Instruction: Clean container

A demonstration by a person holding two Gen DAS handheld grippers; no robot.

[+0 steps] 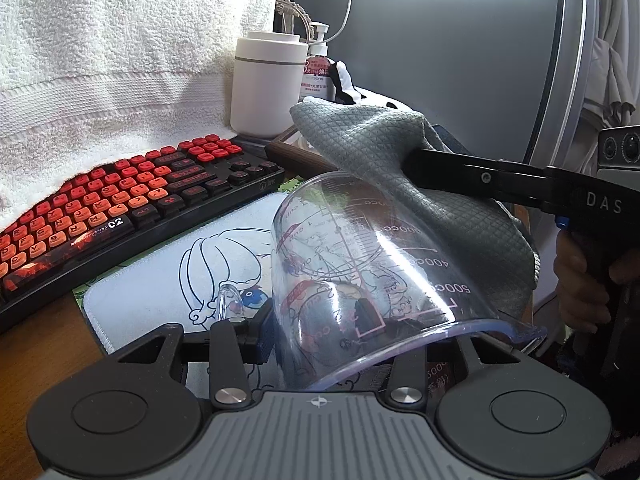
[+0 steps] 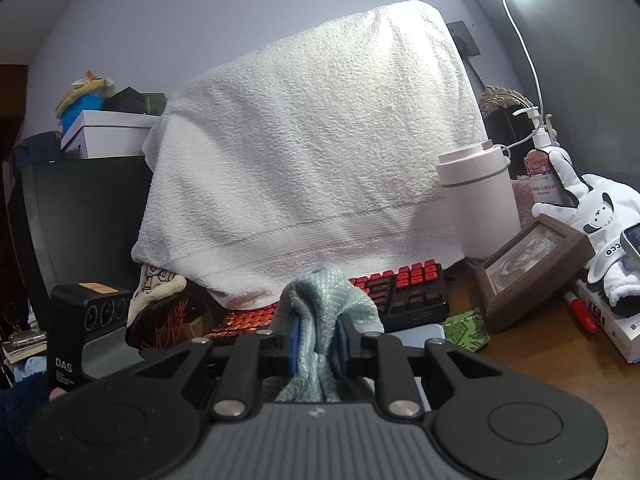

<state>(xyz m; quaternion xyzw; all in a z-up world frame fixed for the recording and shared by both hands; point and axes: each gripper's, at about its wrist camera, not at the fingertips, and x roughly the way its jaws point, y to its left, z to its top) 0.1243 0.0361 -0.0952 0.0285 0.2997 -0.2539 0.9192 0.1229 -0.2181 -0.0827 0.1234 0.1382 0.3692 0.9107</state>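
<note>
1. While the left claw (image 1: 320, 336) grips one clear plastic measuring jug (image 1: 372, 264) by its wall, tilted above the worktop (image 1: 48, 328), hold it steady.
2. Right claw (image 2: 316, 340), clamped on one grey waffle-weave cloth (image 2: 320, 296), should press firmly over the jug's outside.
3. Beyond: one red-and-black keyboard (image 1: 120, 200).

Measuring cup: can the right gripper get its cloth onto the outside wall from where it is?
Probably yes. The right gripper, shut on the grey cloth, hangs beside the measuring cup, held by the left gripper; nothing stands between.
</note>
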